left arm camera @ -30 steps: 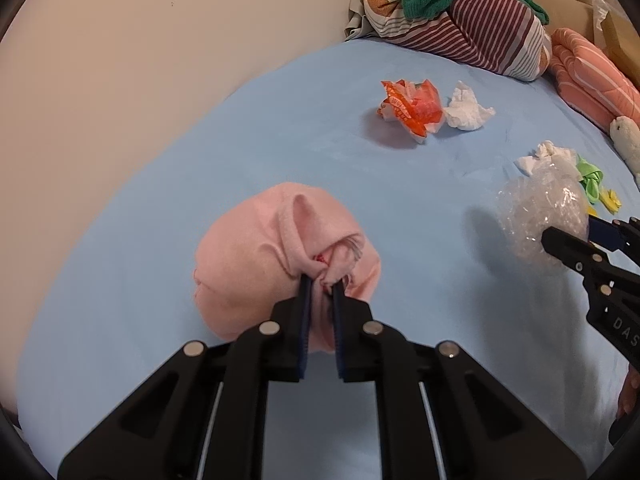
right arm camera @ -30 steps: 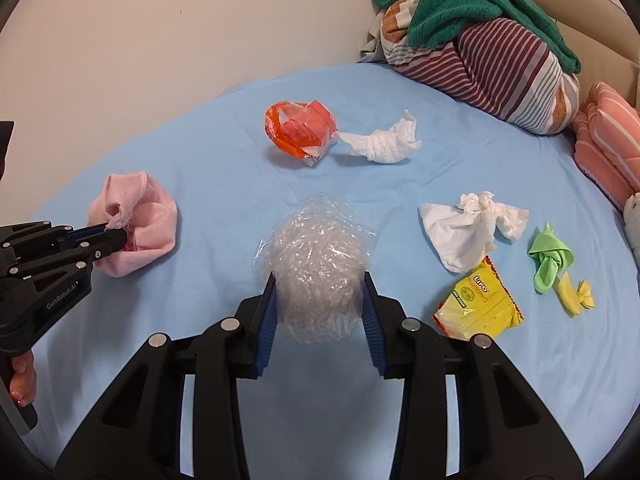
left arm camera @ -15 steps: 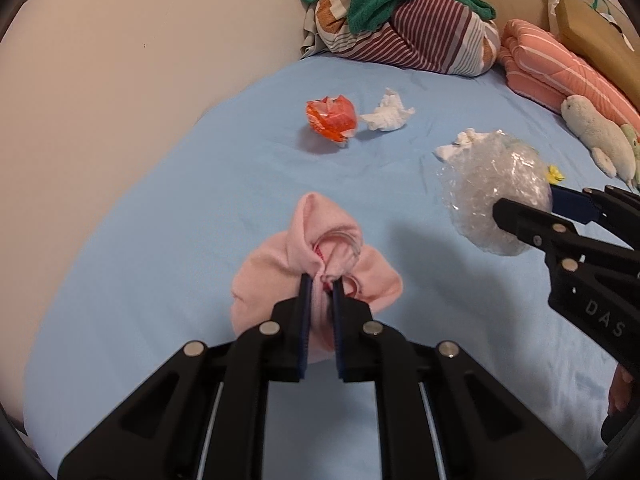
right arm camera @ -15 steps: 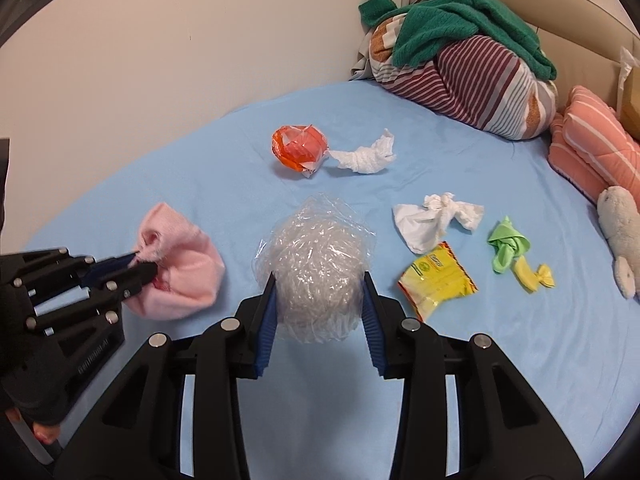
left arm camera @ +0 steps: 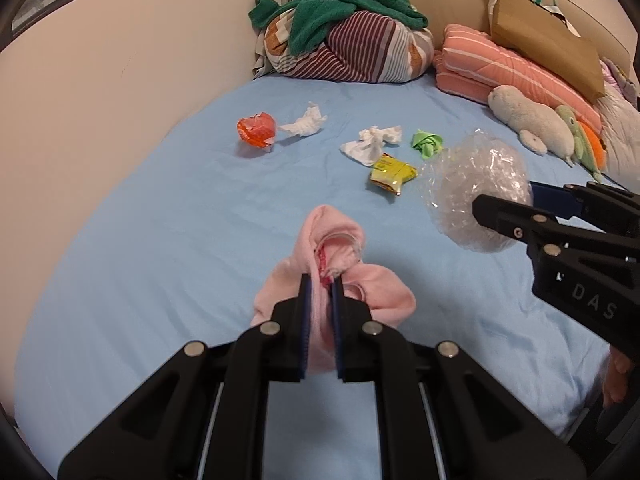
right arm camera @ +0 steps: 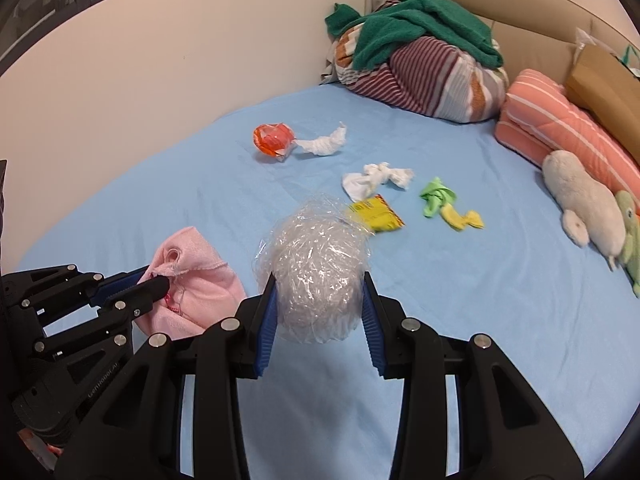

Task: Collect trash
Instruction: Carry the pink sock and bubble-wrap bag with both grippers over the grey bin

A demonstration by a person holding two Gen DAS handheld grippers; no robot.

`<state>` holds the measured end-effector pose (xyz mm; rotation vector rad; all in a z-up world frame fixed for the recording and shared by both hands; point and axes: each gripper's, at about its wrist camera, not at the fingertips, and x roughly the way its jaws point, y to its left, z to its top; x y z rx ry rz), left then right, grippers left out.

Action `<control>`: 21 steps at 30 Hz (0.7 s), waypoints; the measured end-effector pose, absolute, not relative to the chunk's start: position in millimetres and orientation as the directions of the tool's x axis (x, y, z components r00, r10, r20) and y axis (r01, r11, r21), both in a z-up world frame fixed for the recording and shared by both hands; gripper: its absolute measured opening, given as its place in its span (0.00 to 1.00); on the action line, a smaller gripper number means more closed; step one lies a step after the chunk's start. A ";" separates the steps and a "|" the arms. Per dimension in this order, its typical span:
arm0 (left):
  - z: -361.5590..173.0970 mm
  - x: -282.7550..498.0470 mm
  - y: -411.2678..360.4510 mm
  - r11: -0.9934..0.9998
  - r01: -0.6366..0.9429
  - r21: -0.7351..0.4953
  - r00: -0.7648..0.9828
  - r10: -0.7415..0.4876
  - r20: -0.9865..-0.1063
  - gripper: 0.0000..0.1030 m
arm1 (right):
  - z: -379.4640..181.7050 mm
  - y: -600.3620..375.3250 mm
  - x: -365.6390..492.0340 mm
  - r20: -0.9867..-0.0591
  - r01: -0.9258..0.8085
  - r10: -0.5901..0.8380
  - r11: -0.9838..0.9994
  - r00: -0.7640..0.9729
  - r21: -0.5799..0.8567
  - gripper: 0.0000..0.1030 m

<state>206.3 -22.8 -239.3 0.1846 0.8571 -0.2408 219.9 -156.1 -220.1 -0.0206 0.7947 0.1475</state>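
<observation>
My left gripper (left arm camera: 320, 280) is shut on a pink cloth (left arm camera: 372, 296) and holds it up above the blue bed sheet (left arm camera: 180, 220); the cloth also shows in the right wrist view (right arm camera: 200, 276). My right gripper (right arm camera: 318, 284) is shut on a ball of clear crumpled plastic (right arm camera: 316, 264), lifted off the bed; it also shows in the left wrist view (left arm camera: 476, 184). On the sheet lie an orange wrapper (right arm camera: 274, 139), two white tissues (right arm camera: 324, 144) (right arm camera: 376, 178), a yellow packet (right arm camera: 378, 216), and green (right arm camera: 436, 198) and yellow (right arm camera: 462, 218) scraps.
A striped bundle with a green towel (right arm camera: 420, 60) sits at the far corner. A folded orange striped blanket (right arm camera: 560, 128), a brown paper bag (right arm camera: 604, 84) and plush toys (right arm camera: 580, 200) line the right side. A beige wall (right arm camera: 160, 60) runs along the left.
Both grippers have risen and pulled back from the bed, lifting the pink cloth and the plastic ball off the sheet. More of the bed and headboard side has come into view.
</observation>
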 end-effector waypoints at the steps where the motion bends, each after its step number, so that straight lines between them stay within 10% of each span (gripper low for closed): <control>1: -235.8 200.9 -26.5 0.954 0.292 0.060 0.632 -0.146 -0.761 0.10 | -216.5 -160.8 211.4 -0.709 -0.134 0.117 0.991 0.695 0.032 0.35; 21: -151.9 58.3 -165.4 0.769 0.633 0.091 0.596 -0.409 -0.691 0.10 | -129.7 -299.7 19.0 -0.609 0.101 -0.075 0.995 0.790 0.008 0.35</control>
